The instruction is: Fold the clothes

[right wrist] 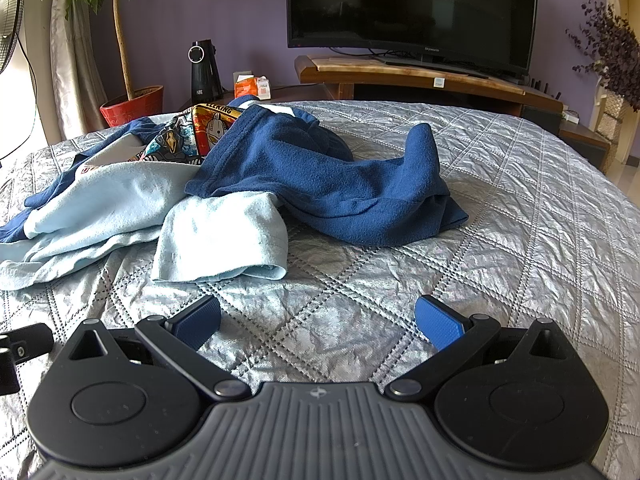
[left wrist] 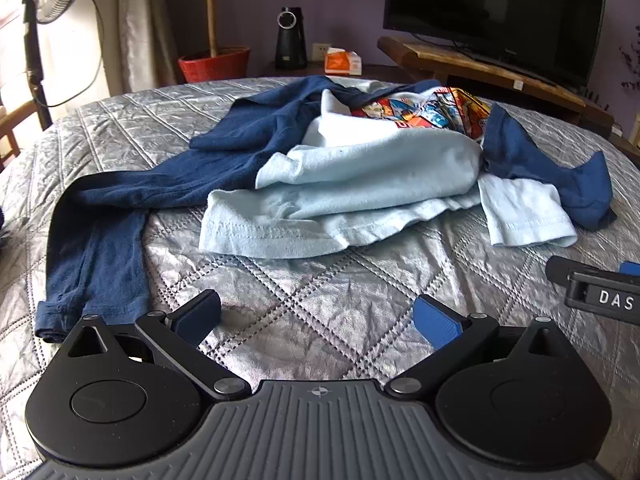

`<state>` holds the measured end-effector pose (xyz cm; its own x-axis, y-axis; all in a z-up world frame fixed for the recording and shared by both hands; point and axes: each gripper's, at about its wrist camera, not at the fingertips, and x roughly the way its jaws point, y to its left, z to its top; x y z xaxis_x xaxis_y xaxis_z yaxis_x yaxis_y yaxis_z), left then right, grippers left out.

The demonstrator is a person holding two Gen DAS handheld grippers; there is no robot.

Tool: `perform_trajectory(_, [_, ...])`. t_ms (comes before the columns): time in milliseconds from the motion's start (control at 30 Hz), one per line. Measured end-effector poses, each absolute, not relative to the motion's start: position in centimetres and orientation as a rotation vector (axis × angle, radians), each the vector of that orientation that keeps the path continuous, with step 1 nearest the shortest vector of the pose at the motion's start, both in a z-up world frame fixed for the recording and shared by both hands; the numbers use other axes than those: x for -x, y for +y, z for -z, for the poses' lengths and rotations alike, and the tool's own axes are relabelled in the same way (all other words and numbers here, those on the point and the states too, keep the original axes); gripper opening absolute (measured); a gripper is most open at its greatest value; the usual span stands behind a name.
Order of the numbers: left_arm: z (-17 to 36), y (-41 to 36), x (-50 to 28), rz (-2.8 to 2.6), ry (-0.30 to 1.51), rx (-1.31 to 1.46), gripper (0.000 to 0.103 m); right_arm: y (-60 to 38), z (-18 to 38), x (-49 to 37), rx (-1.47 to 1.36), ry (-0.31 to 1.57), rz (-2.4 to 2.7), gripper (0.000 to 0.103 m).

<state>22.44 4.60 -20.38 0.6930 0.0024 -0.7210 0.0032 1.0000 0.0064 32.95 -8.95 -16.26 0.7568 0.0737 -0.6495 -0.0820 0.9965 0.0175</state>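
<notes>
Clothes (left wrist: pixel 360 168), soft crumpled navy and pale-blue knits, lie heaped on the quilted silver bed (left wrist: pixel 304 292) ahead of both released, empty grippers: left gripper (left wrist: pixel 316 318), right gripper (right wrist: pixel 318 318).

Two matching hand-held claws, black and grey with blue pads

Each claw, left claw (left wrist: pixel 316 316) and right claw (right wrist: pixel 318 318), is built from a ribbed grey body marked with a small crosshair, two round black housings, black link arms pinned by silver screws, and textured blue fingertips (left wrist: pixel 436 320); white letters "DAS" are seen on the right one.
</notes>
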Motion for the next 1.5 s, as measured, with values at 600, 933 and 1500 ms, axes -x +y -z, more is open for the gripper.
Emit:
perform_trajectory(600, [8.7, 6.8, -24.3, 0.010, 0.805, -0.077, 0.102, -9.0, 16.2, -32.9, 0.012, 0.707, -0.085, 0.103])
perform_trajectory(933, [5.8, 9.4, -25.0, -0.030, 0.737, -0.055, 0.102, -9.0, 16.3, -33.0, 0.013, 0.708, -0.085, 0.103])
perform_trajectory(1500, [5.0, 13.4, -26.3, -0.028, 0.788, 0.081, 0.102, -8.9, 16.2, -33.1, 0.012, 0.708, -0.085, 0.103])
